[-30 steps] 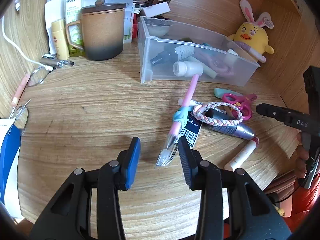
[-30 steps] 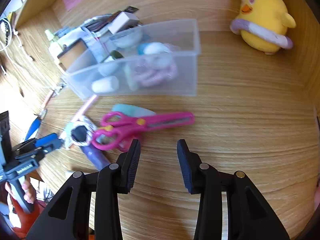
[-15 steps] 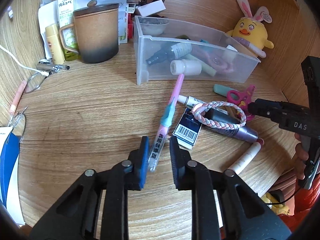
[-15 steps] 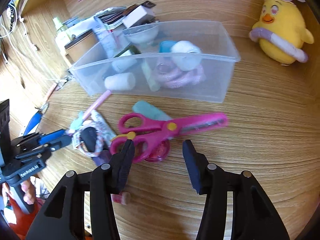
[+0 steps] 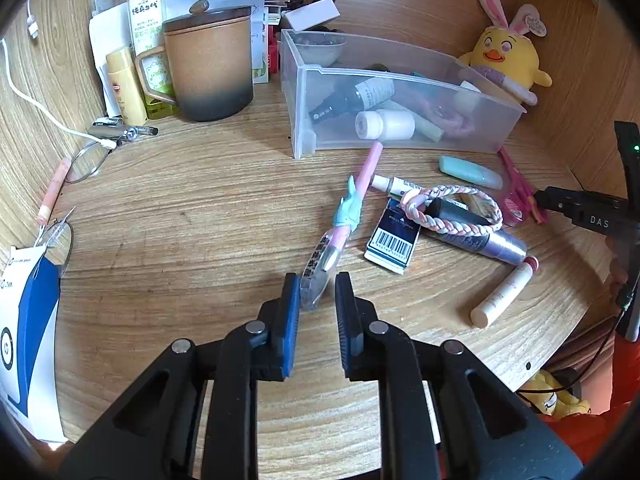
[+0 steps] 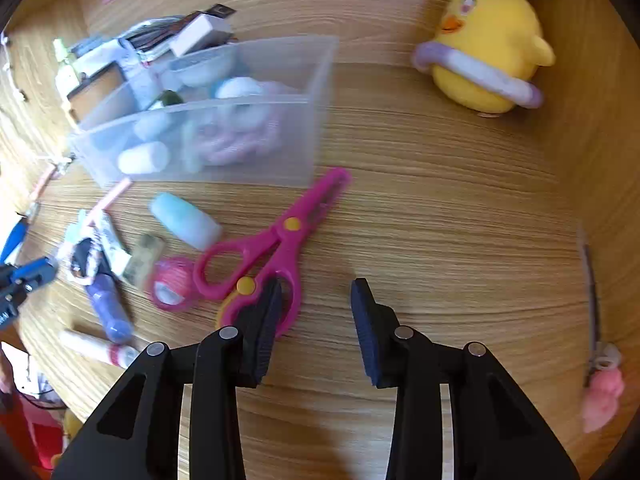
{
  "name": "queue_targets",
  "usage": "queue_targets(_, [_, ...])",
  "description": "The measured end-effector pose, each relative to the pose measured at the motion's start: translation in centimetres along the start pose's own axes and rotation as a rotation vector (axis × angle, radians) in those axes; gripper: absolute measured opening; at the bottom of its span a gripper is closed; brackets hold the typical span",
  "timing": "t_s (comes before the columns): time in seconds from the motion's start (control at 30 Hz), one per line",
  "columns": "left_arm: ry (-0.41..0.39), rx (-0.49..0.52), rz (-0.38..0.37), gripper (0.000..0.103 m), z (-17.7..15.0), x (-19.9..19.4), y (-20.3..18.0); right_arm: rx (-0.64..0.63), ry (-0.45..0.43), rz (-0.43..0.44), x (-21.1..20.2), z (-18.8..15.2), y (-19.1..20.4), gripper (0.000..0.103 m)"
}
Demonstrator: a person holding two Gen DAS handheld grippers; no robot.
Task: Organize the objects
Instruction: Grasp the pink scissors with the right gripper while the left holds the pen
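A pink pen [image 5: 352, 208] with a mint grip lies slanting on the wooden desk, its far end by the clear plastic bin [image 5: 460, 136]. My left gripper [image 5: 317, 280] is shut on the pen's clear near end. Pink scissors [image 6: 280, 240] lie in front of the bin, handles towards me. My right gripper [image 6: 318, 282] is closing. Its left finger covers the near handle loop, and only that loop's right rim lies between the jaws, untouched by the pads. The bin holds several bottles and hair ties.
A braided band [image 5: 452, 208], purple tube [image 5: 488, 242], barcode tag [image 5: 394, 240], lip balm [image 5: 502, 294] and mint tube [image 5: 470, 170] lie right of the pen. A brown mug [image 5: 208, 68] and bottles stand back left. A yellow plush chick [image 6: 488, 52] sits back right; glasses [image 5: 86, 164] lie far left.
The left jaws narrowed from wide apart to closed around the pen's near tip. The right gripper moved onto the scissors' handles, which now lie diagonally in its view; its jaws widened, then narrowed.
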State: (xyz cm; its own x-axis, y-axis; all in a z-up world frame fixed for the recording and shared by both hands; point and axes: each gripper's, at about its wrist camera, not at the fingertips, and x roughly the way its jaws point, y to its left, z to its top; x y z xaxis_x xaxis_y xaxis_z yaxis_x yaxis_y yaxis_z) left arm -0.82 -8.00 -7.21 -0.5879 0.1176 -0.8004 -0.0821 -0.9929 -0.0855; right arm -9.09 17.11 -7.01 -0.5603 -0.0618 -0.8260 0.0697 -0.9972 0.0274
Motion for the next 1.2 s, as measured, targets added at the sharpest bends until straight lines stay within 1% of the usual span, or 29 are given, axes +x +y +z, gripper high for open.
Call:
queue_targets(0.03, [0.004,0.001,-0.003,0.016,0.2,0.2,0.0,0.012,0.004,0.004,-0.1,-0.1,-0.6,0.032])
queue_targets(0.07, [0.006,0.003,-0.006,0.017,0.4,0.3,0.1,0.034,0.006,0.023,-0.3,-0.1,-1.1,0.034])
queue_targets(0.1, [0.010,0.004,-0.011,0.018,0.7,0.5,0.1,0.053,0.004,0.042,-0.5,0.0,-1.5,0.034])
queue_targets(0.2, [0.011,0.014,-0.019,0.022,1.3,0.9,0.1,0.089,-0.012,0.068,-1.0,0.2,-1.9,0.036])
queue_targets(0.23, [0.012,0.023,-0.020,0.023,1.4,1.1,0.0,0.095,-0.018,0.072,-1.1,0.4,-1.9,0.037])
queue_targets(0.3, [0.009,0.043,-0.009,0.024,1.7,1.5,-0.3,0.108,-0.027,0.079,-0.8,1.1,-1.6,0.045])
queue_targets(0.37, [0.005,0.057,0.005,0.024,1.9,1.8,-0.5,0.107,-0.033,0.088,-0.4,1.7,-1.1,0.047])
queue_targets(0.57, [-0.010,0.062,0.015,0.025,2.0,2.0,-0.6,0.071,-0.007,0.060,2.1,3.2,1.0,0.047])
queue_targets(0.73, [-0.027,0.087,0.039,0.024,1.6,2.0,-1.1,-0.011,-0.029,-0.030,2.9,3.2,2.6,0.047])
queue_targets(0.77, [-0.027,0.089,0.039,0.023,1.5,1.9,-1.1,-0.023,-0.034,-0.040,2.9,3.1,2.8,0.044])
queue_targets(0.8, [-0.028,0.087,0.036,0.021,1.3,1.8,-1.2,-0.028,-0.039,-0.033,2.8,3.0,2.8,0.036])
queue_targets(0.83, [-0.028,0.086,0.029,0.020,1.1,1.6,-1.2,-0.027,-0.037,-0.032,2.7,2.9,2.8,0.031])
queue_targets(0.87, [-0.029,0.085,0.026,0.018,0.9,1.5,-1.3,-0.027,-0.036,-0.033,2.6,2.8,2.7,0.022])
queue_targets(0.97, [-0.036,0.076,0.027,0.014,0.2,0.8,-1.3,-0.012,-0.039,-0.036,2.3,2.4,2.0,0.018])
queue_targets(1.2, [-0.081,0.034,0.033,0.014,0.0,-1.0,-1.0,0.028,-0.052,-0.009,1.0,0.9,0.7,0.018])
